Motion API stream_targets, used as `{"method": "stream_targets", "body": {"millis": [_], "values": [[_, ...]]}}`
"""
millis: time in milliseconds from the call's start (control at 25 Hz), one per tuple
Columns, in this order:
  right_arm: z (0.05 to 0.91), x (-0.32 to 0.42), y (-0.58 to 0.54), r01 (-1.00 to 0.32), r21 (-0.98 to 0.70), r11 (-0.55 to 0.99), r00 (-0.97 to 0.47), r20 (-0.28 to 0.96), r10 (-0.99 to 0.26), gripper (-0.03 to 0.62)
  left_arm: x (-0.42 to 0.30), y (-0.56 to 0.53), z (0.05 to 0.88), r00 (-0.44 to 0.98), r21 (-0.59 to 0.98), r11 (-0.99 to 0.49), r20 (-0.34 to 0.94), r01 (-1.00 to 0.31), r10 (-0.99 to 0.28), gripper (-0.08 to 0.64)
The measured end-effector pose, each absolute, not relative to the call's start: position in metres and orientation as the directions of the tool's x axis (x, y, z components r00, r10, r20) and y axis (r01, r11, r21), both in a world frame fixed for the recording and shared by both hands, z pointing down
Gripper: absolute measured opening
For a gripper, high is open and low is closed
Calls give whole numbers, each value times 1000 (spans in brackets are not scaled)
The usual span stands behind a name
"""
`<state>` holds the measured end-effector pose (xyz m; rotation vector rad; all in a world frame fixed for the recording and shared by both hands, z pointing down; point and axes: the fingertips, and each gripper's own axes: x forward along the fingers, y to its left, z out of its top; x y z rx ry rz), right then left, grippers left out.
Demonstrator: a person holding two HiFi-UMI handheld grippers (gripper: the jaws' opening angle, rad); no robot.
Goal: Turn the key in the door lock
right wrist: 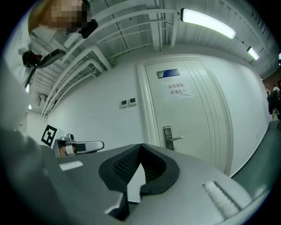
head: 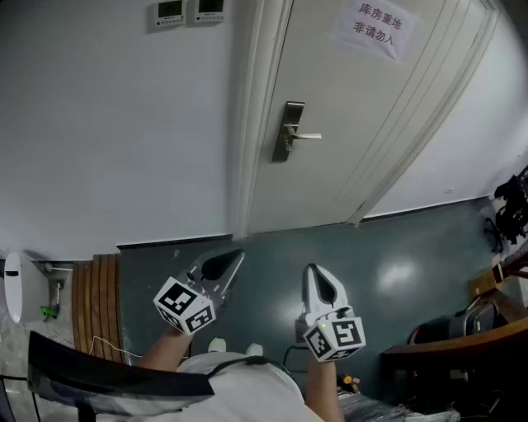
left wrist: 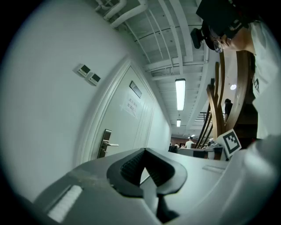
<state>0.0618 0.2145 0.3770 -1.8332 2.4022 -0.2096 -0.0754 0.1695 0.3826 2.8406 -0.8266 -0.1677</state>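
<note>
The white door [head: 355, 115] stands closed ahead, with a metal lock plate and lever handle [head: 289, 132] on its left side. No key shows in any view. My left gripper [head: 239, 254] and right gripper [head: 311, 268] are held low, well short of the door, both pointing toward it. Each is shut with nothing between its jaws. In the left gripper view the lock plate [left wrist: 104, 143] lies left of the shut gripper [left wrist: 145, 151]. The right gripper view shows the lock plate [right wrist: 168, 137] just right of the gripper's tip [right wrist: 141, 147], and the left gripper [right wrist: 83, 146] off to the left.
A paper notice [head: 373, 29] hangs on the door; two wall control panels [head: 186, 11] sit left of the frame. A wooden slatted piece [head: 95, 301] is at the left, a wooden desk [head: 462, 342] and dark equipment [head: 511, 206] at the right. Grey-green floor [head: 396, 255] lies before the door.
</note>
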Motion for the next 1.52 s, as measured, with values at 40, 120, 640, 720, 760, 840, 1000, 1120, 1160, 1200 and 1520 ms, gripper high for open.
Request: {"method": "stream_targets", "body": {"millis": [40,120,640,720,760,840,1000,1120,1160,1200,1520], "values": [[378,61,213,-949,-176,260,-263,-6,-965,8,-76,168,383,838,199,-828,-57,-523,-543,5],[379,61,211,-950,-175,260,-263,-5,-965,8,-77,165,385,835,197,-826,-55,-528,-547,5],[381,54,198,-948,-206,244,-248,-6,-969,8,-91,149,386,844,203,-835,-65,-512,-533,6],[381,54,195,-950,-210,230,-233,-12,-972,8,-96,145,386,846,206,-837,-65,-507,-529,6],[380,53,194,-950,-212,229,-230,-19,-973,8,-99,143,387,847,208,-837,-64,-506,-528,6],[379,47,193,-945,-220,243,-241,-37,-970,8,-107,139,389,846,213,-835,-62,-506,-529,6],[385,36,193,-948,-212,238,-237,-28,-971,8,-124,134,395,849,223,-837,-65,-500,-525,6],[399,29,196,-951,-221,214,-221,6,-975,8,-136,133,400,852,230,-838,-61,-495,-520,6],[403,26,197,-950,-231,208,-216,11,-976,8,-141,133,401,852,235,-837,-61,-494,-520,6],[407,24,196,-949,-242,201,-211,14,-977,8,-145,132,402,851,244,-834,-62,-494,-522,6],[417,20,158,-947,-233,222,-231,12,-973,9,-160,102,410,837,280,-814,-59,-509,-544,6]]}}
